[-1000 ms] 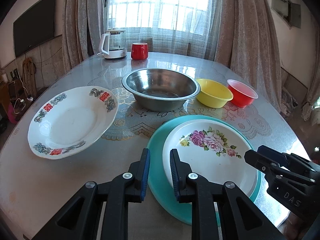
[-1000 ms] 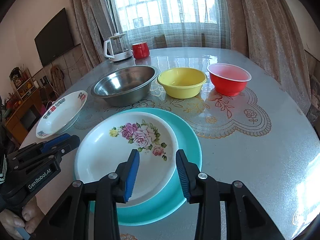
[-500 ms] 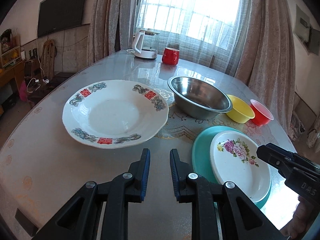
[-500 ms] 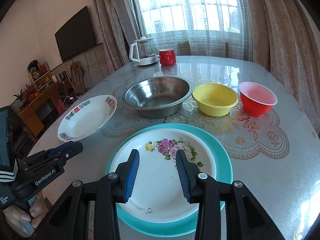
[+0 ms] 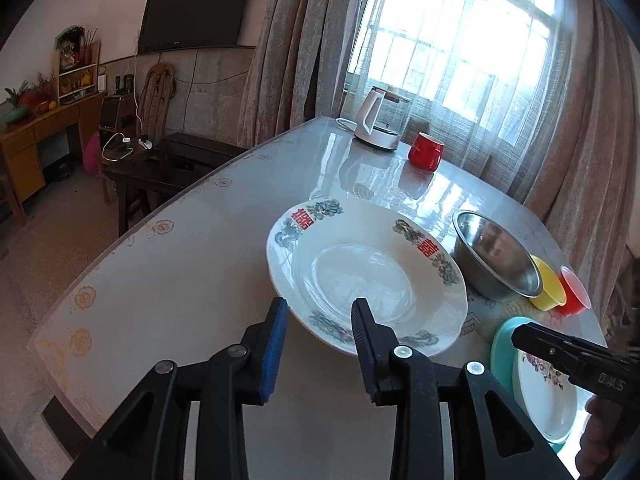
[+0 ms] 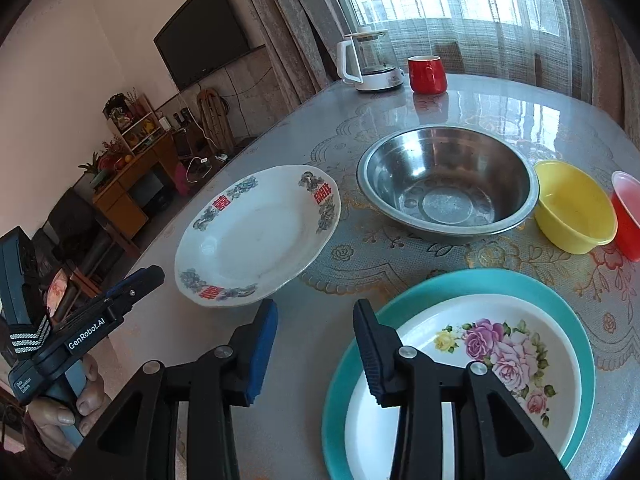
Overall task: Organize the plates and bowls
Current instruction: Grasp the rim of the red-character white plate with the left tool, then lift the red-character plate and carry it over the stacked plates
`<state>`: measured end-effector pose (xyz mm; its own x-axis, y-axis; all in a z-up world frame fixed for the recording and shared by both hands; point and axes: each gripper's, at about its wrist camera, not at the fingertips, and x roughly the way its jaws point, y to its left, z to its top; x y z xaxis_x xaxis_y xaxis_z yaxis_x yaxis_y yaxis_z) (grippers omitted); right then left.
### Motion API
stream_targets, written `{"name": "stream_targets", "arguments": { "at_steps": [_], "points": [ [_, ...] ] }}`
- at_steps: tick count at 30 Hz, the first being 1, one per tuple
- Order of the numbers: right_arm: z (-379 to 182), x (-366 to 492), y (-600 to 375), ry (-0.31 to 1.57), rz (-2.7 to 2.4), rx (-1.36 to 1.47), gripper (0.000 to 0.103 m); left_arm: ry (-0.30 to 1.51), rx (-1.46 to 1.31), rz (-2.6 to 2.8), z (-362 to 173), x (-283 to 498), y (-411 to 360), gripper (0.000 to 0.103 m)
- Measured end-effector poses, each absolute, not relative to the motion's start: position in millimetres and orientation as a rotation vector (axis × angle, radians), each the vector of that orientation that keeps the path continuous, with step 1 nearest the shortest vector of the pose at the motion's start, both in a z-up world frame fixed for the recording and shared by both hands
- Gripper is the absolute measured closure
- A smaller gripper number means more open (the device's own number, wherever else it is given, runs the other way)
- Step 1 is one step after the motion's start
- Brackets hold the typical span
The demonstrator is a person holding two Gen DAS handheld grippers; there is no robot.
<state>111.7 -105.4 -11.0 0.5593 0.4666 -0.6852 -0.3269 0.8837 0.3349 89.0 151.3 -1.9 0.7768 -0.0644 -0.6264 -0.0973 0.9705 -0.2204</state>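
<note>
1. Left gripper: seen from its own wrist camera, its two black fingers with blue pads stand apart. The jaws have just been opening. The near rim of the white plate with red characters lies in line with the gap, but the pads do not press on it.
2. White plate with red characters: a deep plate with a blue-green floral border, resting on the table to the left of the other dishes.
3. Right gripper: jaws parted with nothing between them, only bare table showing in the gap. It hovers between the white plate with red characters and the stacked pair at lower right.
4. Rose-patterned plate: white, lying inside the teal plate, whose rim shows all around it. The right-hand finger of the right gripper overlaps their near left edge in the picture; contact cannot be told.
5. Steel bowl: the largest bowl, empty, standing behind the plates on the lace-patterned table cover.
6. Yellow bowl: just beside the steel bowl on its right; whether they touch cannot be told.
7. Red bowl: just beside the yellow bowl, partly cut off by the frame edge.
8. Glass kettle and red mug: near each other at the far end of the table, by the curtained window.
9. A hand holds the left gripper's handle at lower left in the right wrist view.
</note>
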Motion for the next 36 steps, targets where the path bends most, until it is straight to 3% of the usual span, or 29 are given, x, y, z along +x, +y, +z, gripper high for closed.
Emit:
{"name": "stream_targets", "arguments": {
  "at_steps": [20, 22, 27, 30, 36],
  "points": [
    [-47, 213, -68, 1.017, 0.415, 0.252, 0.062, 0.841, -0.302, -0.057, -38, 200, 194, 0.069],
    [-50, 218, -64, 1.022, 0.417, 0.242, 0.062, 0.851, -0.315, -0.083, -40, 206, 193, 0.078],
    [-54, 218, -47, 1.03, 0.435, 0.193, 0.064, 0.838, -0.303, -0.08, -40, 204, 192, 0.078],
    [-54, 209, -42, 1.005, 0.404, 0.118, 0.072, 0.837, -0.279, -0.067, -39, 194, 190, 0.077],
    [-47, 183, -48, 1.011, 0.434, 0.104, 0.072, 0.852, -0.274, -0.076, -37, 156, 192, 0.077]
  ]
}}
